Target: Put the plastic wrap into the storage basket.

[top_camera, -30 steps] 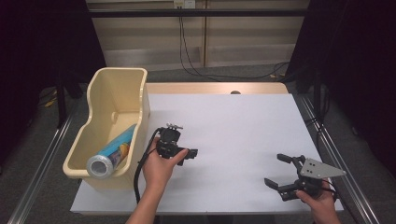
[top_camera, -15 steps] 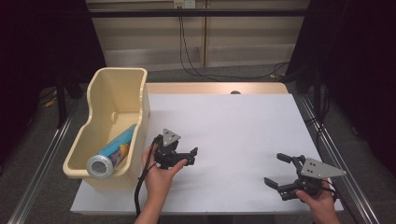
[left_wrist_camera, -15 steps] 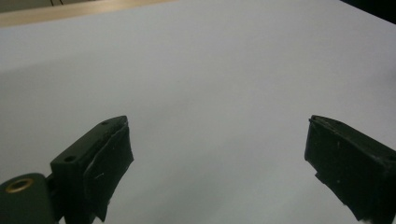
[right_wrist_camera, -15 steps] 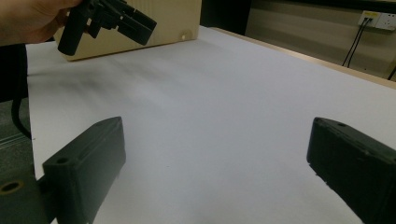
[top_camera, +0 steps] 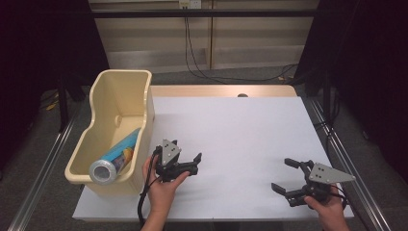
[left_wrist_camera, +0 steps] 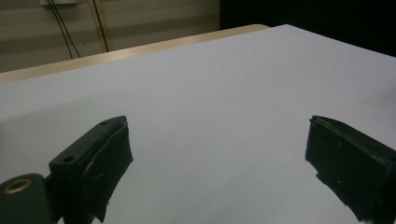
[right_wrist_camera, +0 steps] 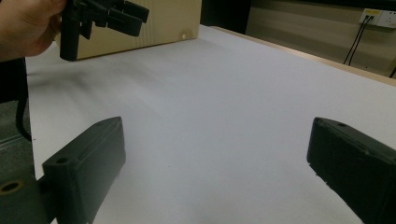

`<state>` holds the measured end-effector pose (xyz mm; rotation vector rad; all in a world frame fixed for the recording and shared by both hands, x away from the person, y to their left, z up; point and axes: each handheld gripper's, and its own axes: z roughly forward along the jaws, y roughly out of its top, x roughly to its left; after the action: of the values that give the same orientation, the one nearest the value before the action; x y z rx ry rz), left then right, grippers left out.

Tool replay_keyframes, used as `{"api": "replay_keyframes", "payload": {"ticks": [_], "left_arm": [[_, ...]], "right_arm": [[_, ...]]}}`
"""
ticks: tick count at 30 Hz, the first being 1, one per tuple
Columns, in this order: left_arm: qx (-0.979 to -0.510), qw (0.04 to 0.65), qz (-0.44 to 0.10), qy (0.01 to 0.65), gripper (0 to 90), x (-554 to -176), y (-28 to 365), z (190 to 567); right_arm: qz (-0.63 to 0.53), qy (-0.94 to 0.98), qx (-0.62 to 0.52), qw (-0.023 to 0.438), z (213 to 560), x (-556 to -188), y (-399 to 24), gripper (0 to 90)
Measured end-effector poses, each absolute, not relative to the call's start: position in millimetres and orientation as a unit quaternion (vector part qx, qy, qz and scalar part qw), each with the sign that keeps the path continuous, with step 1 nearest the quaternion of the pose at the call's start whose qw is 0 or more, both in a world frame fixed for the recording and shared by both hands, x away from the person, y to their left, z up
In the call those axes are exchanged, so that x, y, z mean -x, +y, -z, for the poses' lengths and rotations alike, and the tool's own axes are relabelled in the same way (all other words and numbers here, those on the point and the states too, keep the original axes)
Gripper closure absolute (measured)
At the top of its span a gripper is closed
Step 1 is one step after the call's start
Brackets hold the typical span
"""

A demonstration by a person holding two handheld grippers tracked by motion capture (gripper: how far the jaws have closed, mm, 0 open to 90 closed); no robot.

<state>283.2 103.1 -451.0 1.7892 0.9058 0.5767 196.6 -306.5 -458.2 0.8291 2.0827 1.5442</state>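
I see the white surface lying bare toward twelve o'clock, the cream bin at nine holding a blue roll whose long axis runs seven-to-one, and both my left gripper and right gripper spread wide, gripping nothing.

Roll partly hidden behind bin wall, label print too small to read; person's forearms cut off at bottom edge

The hand-held gripper points across the white table — jaws wide apart, nothing between them.
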Motion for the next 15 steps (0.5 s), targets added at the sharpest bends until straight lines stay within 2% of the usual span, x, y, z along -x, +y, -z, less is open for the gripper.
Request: {"api": "replay_keyframes", "payload": {"ticks": [15], "left_arm": [[-0.735, 0.512, -0.236, 0.377, 6.3, -278.9, 108.4, 450.9]], "right_arm": [[-0.555, 0.743, -0.304, 0.217, 459.0, -197.3, -305.7, 3.1]]}}
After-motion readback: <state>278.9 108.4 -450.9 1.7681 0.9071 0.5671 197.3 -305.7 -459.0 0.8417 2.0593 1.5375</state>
